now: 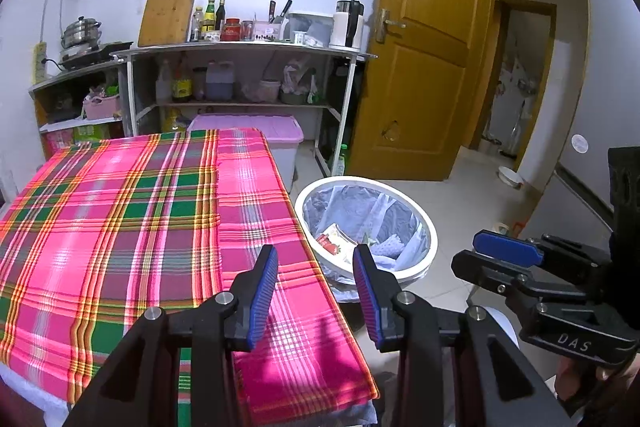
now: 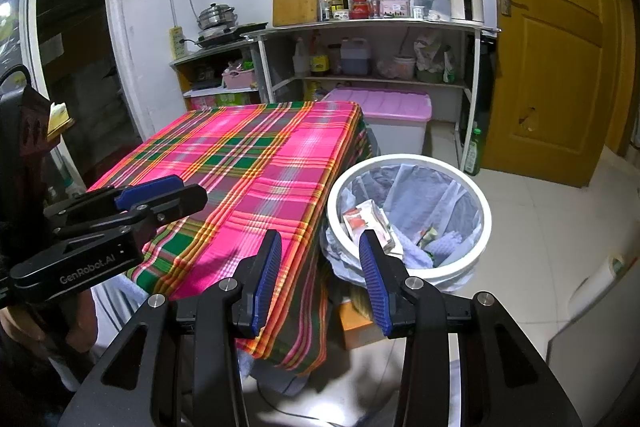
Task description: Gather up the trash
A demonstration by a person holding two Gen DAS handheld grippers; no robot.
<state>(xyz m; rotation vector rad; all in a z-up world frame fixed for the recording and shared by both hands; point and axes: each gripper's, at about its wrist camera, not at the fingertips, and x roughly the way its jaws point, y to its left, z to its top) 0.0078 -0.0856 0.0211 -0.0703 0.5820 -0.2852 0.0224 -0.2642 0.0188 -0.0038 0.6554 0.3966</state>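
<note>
Worktop (image 1: 120, 227) under a pink and green checked cloth fills the left of both views, and no trash shows on the part in view. Bin (image 1: 424, 227), white rim with a pale liner, stands on the floor just beside the worktop's right edge. The trash sits inside it: a strawberry-print wrapper (image 1: 332, 241) and some crumpled bits. Shelf unit with bottles and a cutting board stands far back against the wall, wooden door at the right.

Left tool (image 1: 316, 291) hangs over the worktop's near right corner, jaws apart, nothing between them. Right tool (image 2: 320, 283) hangs near the bin, jaws apart, also empty.

Step looks like the end of a drop-off or task close. Next move calls for scanning worktop and floor for leftover trash; if none, done.
</note>
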